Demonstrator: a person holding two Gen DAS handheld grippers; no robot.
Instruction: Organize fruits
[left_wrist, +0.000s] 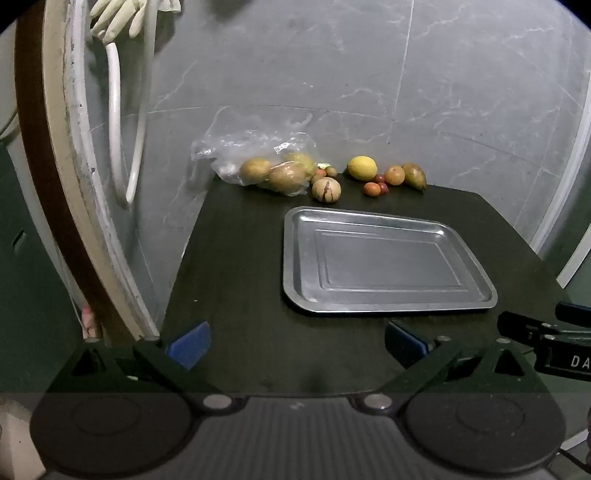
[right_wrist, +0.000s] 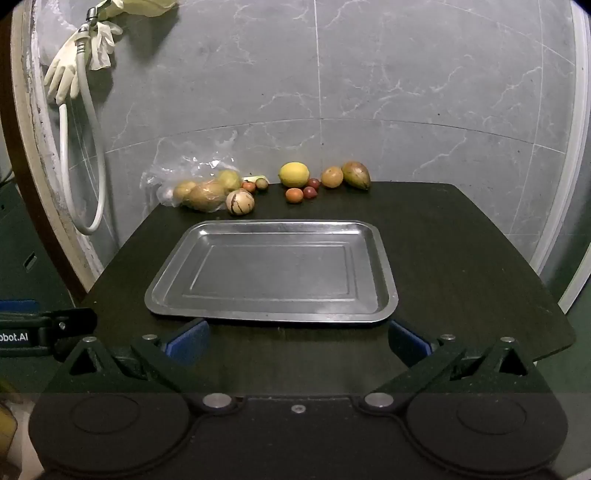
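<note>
Both claws, left (left_wrist: 295, 345) & right (right_wrist: 297, 341), gape wide, empty, just short of tray (right_wrist: 384, 258); fruits (right_wrist: 293, 174) lie well beyond tray, at table (right_wrist: 461, 258) back edge.

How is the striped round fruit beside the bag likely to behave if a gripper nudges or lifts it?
The striped fruit looks nearly spherical and sits free on the flat table, so a nudge would probably roll it. Its skin looks smooth, so the pads may slip unless they close across its middle. It touches the bag, which may shift with it.
</note>
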